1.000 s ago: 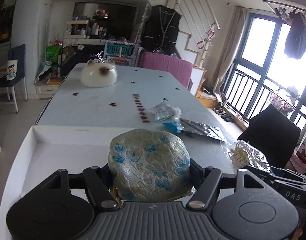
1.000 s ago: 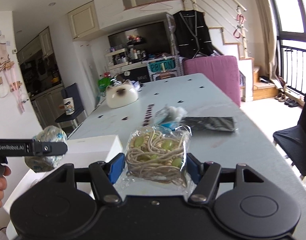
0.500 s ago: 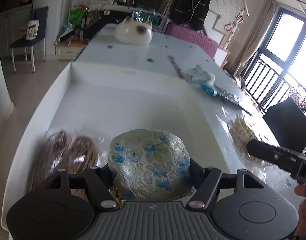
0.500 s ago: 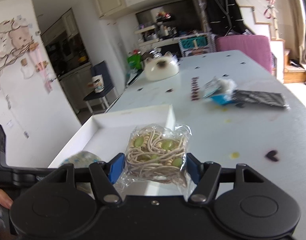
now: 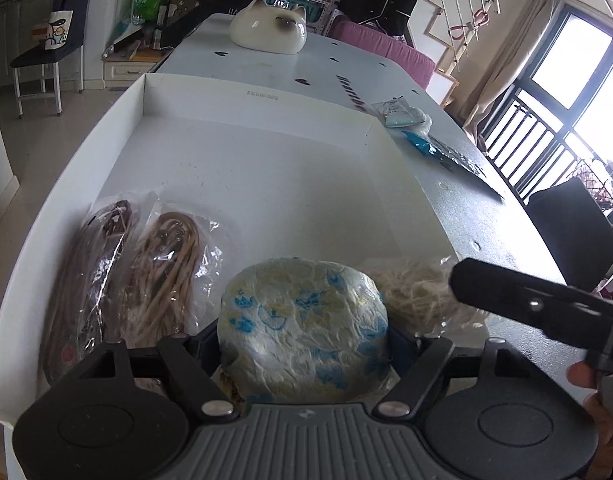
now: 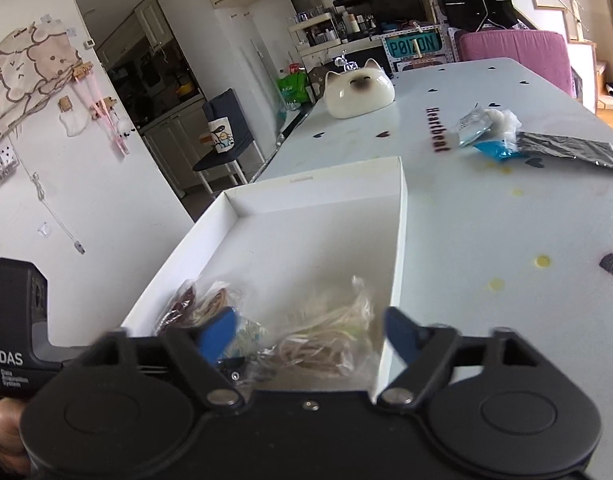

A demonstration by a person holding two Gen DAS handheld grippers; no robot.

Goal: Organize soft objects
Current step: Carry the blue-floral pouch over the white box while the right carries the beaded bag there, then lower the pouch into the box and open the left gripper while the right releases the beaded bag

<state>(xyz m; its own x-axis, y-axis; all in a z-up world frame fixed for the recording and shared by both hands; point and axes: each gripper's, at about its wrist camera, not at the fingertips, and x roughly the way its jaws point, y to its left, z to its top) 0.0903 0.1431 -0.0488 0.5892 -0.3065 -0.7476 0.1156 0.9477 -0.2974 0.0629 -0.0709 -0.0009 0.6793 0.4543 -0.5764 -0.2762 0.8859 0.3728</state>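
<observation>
**A:** What changed for you over the last second?

**B:** You brought both tongs over the white box (image 5: 118, 128). A second ago your left tongs (image 5: 304, 338) looked along the worktop with only the box's near wall below them; now the two bagged cords (image 5: 138, 272) lie just left of them, inside the box.

**A:** And the right tongs (image 6: 306, 332)?

**B:** They were clamped on the bag of pale cord and beads (image 6: 326, 344). Now their jaws are opening and the bag lies blurred in the box between and below the blue pads (image 6: 400, 330), free of them.

**A:** The left load?

**B:** The blue-patterned bundle (image 5: 304, 324) sits between jaws that are opening too.
</observation>
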